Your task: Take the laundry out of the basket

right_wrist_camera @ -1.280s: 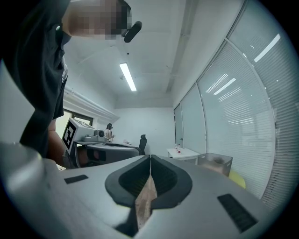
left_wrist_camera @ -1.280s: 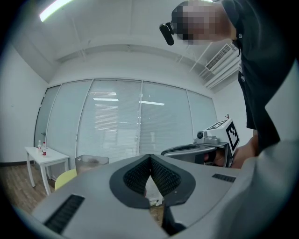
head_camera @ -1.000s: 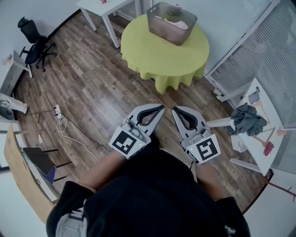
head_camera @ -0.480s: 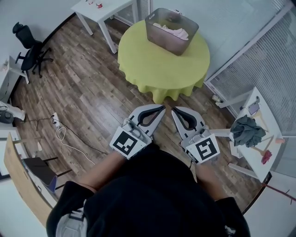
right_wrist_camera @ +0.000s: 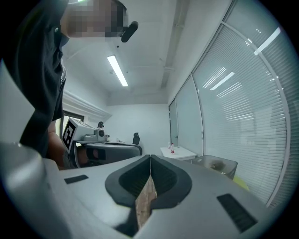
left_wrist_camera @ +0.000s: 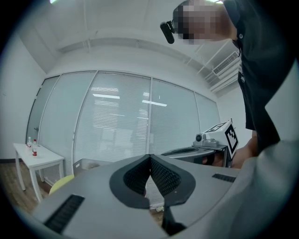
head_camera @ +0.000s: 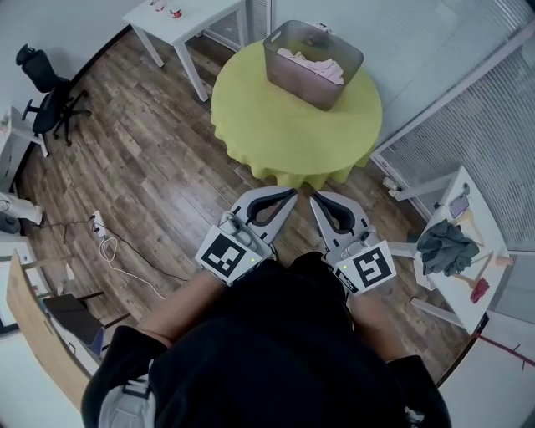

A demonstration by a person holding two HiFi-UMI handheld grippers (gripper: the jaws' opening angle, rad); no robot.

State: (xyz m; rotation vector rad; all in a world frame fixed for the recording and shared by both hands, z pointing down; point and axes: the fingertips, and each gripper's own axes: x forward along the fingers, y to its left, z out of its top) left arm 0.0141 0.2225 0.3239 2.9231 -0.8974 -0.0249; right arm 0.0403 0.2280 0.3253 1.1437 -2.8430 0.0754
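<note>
Round table point(head_camera: 284, 125) with a yellow-green cloth, far centre. Grey basket point(head_camera: 303, 80) on the table's far side, holding pale pink laundry point(head_camera: 319, 61). Near, apart from the table: left gripper point(head_camera: 291, 194) and right gripper point(head_camera: 314, 199), side by side, each with jaws together and empty.

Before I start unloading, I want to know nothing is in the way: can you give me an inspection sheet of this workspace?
Surface: round table in yellow-green cloth, only the basket on it.
Job's things: grey basket at the table's far edge; pale laundry inside.
Clutter: dark clothes heap on white table, right; small bottles on side table.
Grippers: left claw, right claw shut, empty, short of the table.
Cables: white cable, power strip on floor, left.
Surroundings: office chair; blinds.
</note>
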